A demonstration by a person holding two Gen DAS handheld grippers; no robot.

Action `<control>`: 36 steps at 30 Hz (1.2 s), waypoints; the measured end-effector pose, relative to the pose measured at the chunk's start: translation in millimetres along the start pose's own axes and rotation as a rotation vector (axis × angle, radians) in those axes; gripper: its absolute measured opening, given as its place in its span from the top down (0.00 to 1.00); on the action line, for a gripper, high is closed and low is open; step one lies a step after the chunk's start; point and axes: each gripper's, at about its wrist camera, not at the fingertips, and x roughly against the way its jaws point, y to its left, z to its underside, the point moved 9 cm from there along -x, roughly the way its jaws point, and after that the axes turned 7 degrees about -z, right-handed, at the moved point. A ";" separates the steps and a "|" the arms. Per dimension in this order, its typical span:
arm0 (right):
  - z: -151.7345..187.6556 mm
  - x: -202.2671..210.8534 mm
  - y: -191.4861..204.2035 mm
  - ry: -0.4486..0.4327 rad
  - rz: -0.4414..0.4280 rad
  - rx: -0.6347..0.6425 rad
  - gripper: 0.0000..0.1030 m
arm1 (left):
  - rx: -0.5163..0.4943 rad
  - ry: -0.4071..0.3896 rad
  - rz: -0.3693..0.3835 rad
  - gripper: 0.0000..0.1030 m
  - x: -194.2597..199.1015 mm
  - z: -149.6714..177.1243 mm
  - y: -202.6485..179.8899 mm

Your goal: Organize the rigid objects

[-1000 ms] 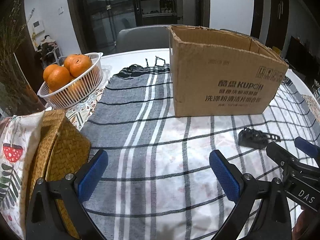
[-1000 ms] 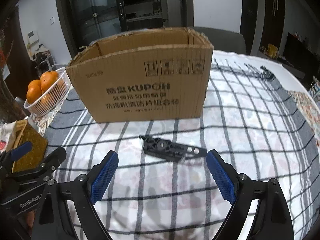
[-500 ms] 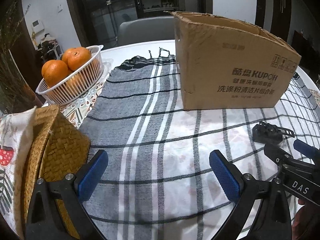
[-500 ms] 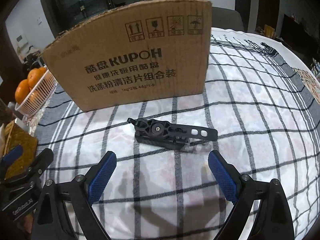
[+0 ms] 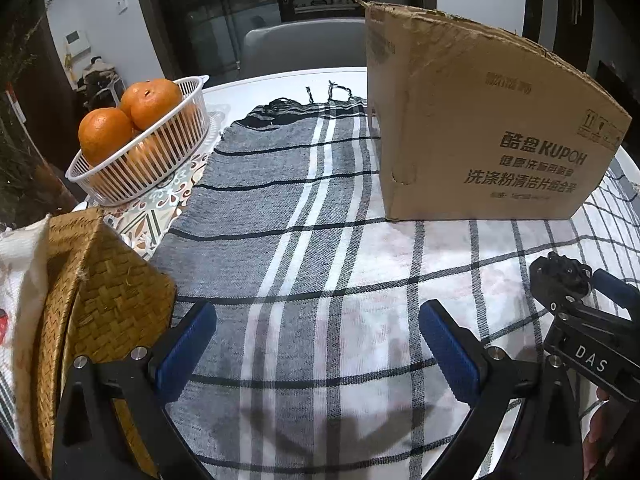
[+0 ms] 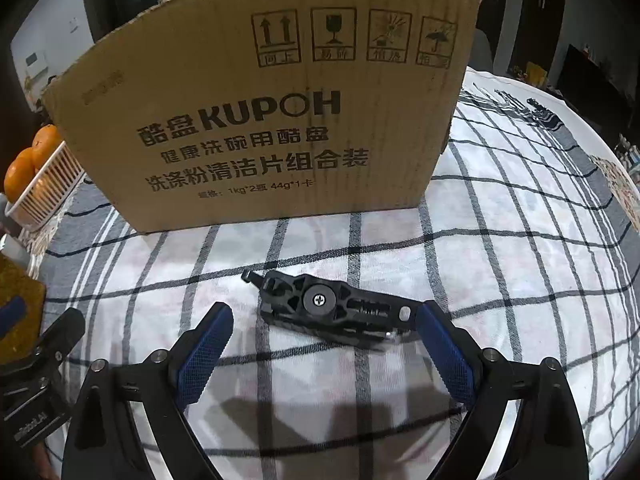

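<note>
A black plastic bracket with a centre screw (image 6: 332,308) lies flat on the checked cloth, just in front of the brown KUPOH cardboard box (image 6: 272,120). My right gripper (image 6: 324,322) is open, its blue fingertips level with the bracket's near edge, one on each side, the right one close to its end. In the left wrist view the bracket (image 5: 560,276) shows at the right, next to the right gripper's finger (image 5: 616,292). My left gripper (image 5: 316,324) is open and empty over the grey striped cloth, left of the box (image 5: 480,120).
A white basket of oranges (image 5: 140,152) stands at the back left. A woven straw basket (image 5: 92,304) with a printed cloth sits close by the left gripper's left finger. A grey chair (image 5: 300,48) stands behind the round table.
My right gripper has moved forward and down to the bracket, which now lies between its fingertips. My left gripper has drifted forward and lower. Both stay open.
</note>
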 end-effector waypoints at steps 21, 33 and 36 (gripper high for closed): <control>3.5 -4.9 -5.4 -0.003 0.012 0.002 0.25 | -0.018 0.005 0.000 0.00 -0.6 -0.3 -6.9; -3.0 15.6 -9.0 -0.033 -0.015 -0.006 0.25 | -0.015 -0.025 0.001 0.00 18.5 -6.9 -10.1; -5.4 23.2 -8.8 -0.047 -0.022 -0.001 0.25 | -0.014 -0.037 0.000 0.00 26.3 -8.7 -10.2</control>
